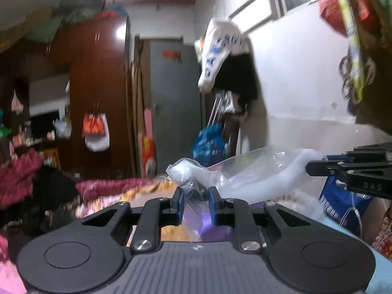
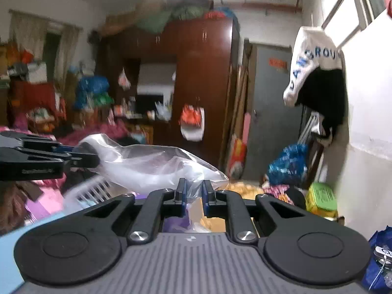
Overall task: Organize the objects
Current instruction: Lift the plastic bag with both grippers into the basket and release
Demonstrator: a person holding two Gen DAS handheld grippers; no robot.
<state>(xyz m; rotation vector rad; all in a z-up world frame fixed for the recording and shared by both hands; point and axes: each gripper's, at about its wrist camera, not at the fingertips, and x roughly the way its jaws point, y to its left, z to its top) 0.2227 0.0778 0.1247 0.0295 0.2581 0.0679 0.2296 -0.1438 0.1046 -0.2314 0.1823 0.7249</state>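
A clear plastic bag (image 1: pixel 254 171) hangs stretched between my two grippers above a cluttered bed. My left gripper (image 1: pixel 195 204) is shut on one end of the bag, where something dark shows inside the plastic. My right gripper (image 2: pixel 194 197) is shut on the other end of the bag (image 2: pixel 147 164). Each gripper shows in the other's view: the right one at the right edge (image 1: pixel 316 167), the left one at the left edge (image 2: pixel 90 159), both pinching the bag's edge.
Pink and yellow bedding (image 1: pixel 117 191) lies below. A white slatted basket (image 2: pixel 93 191) sits under the bag. A brown wardrobe (image 2: pixel 201 78), a grey door (image 1: pixel 176 103), hanging clothes (image 2: pixel 316 73), a blue bag (image 2: pixel 289 164) and a yellow-green box (image 2: pixel 321 196) stand around.
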